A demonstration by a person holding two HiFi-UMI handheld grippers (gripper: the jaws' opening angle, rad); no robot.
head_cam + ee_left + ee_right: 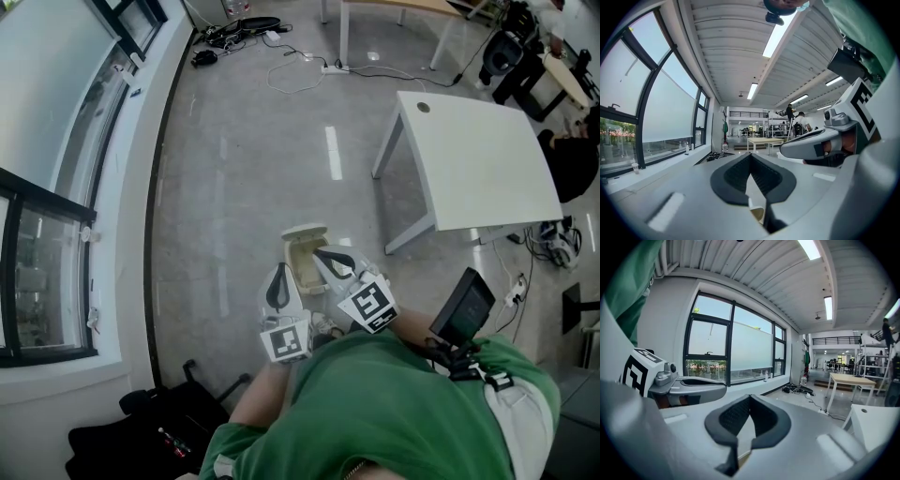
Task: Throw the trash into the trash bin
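A cream open box [305, 251], the trash, hangs above the grey floor in front of the person in the green shirt. My left gripper [278, 284] is shut on its left wall and my right gripper [334, 262] on its right wall. In the left gripper view the left gripper's [751, 161] dark pads meet around a thin cream sheet [757, 213], and the right gripper [813, 144] shows beside it. The right gripper view shows the right gripper [750, 401] pinching a cream edge [742, 439], with the left gripper [691, 386] alongside. No trash bin shows in any view.
A white table [478, 159] stands to the right, with a second table [394, 7] at the back. Cables and a power strip [305, 64] lie on the far floor. A window wall [56, 187] runs along the left. Black gear [159, 427] sits at lower left.
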